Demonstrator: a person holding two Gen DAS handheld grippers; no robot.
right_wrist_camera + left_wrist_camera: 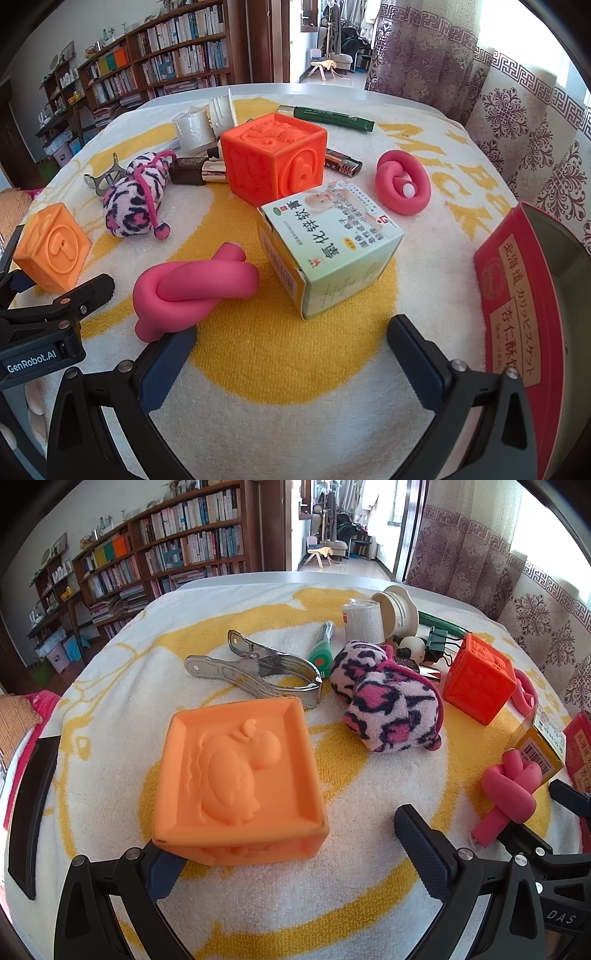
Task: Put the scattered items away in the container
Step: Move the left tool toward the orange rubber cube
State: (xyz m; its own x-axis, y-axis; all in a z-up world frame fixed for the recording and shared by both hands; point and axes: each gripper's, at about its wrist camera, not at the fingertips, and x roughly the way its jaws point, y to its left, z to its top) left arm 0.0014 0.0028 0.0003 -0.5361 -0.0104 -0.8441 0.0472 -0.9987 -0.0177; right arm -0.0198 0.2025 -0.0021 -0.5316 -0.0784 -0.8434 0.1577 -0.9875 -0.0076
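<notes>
My left gripper point(291, 853) is open; a light orange soft cube point(242, 779) sits at its left finger, partly between the jaws. My right gripper point(291, 350) is open and empty; a knotted pink foam rod point(195, 286) touches its left finger and a pale green medicine box point(332, 247) lies just ahead. The red tin container point(517, 310) stands at the right. A darker orange cube point(275, 157), a leopard plush point(384, 698), a coiled pink rod point(404, 182) and a metal clip point(258, 670) lie scattered on the towel.
A white and yellow towel point(280, 373) covers the table. At the back lie a bandage roll point(364, 622), a white cup point(400, 609), a green tube point(328, 116), a lighter point(341, 162) and a lipstick point(197, 171). Bookshelves and curtains stand beyond.
</notes>
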